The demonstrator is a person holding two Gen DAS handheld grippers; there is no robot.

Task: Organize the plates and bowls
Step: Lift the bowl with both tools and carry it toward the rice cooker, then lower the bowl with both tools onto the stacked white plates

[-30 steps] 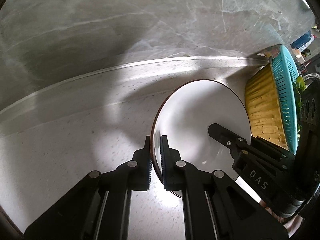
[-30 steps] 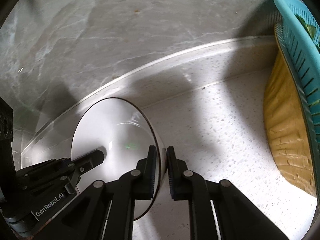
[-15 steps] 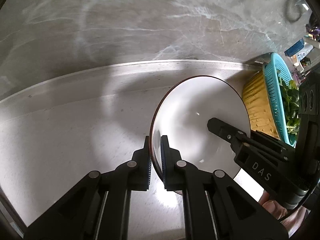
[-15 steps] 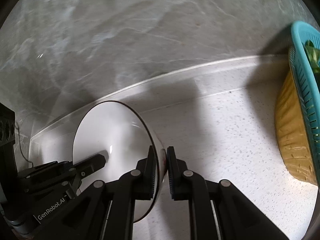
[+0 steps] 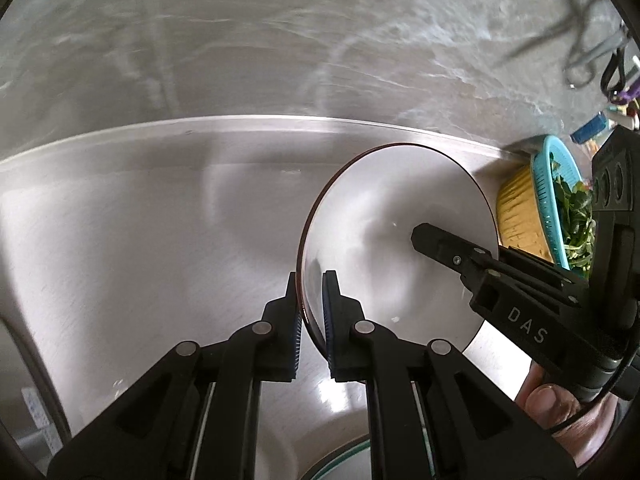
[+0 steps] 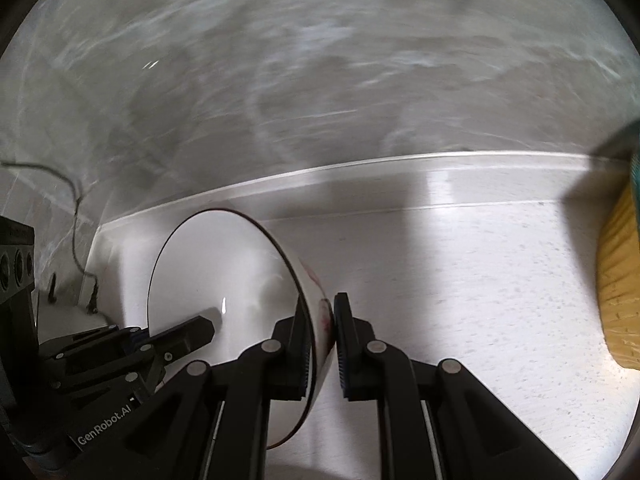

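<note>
A white bowl with a dark rim (image 5: 384,216) is held tilted above the counter by both grippers. My left gripper (image 5: 311,300) is shut on its left rim. My right gripper (image 6: 320,320) is shut on its right rim, where a red mark shows on the outer wall; the bowl also shows in the right wrist view (image 6: 224,264). In the left wrist view the right gripper's finger (image 5: 448,244) reaches into the bowl. In the right wrist view the left gripper's finger (image 6: 180,336) reaches in from the left. Another dish's rim (image 5: 340,472) shows at the bottom edge.
A pale speckled counter (image 6: 480,288) runs to a grey marble wall (image 5: 280,40). A teal colander with greens (image 5: 560,200) sits in a yellow basin (image 5: 520,216) at the right, also visible in the right wrist view (image 6: 620,280). A cable (image 6: 76,216) hangs at the left.
Both grippers have lifted the bowl higher and pulled back from the wall. The colander and basin have shrunk toward the right edge of both views. The grip is unchanged.
</note>
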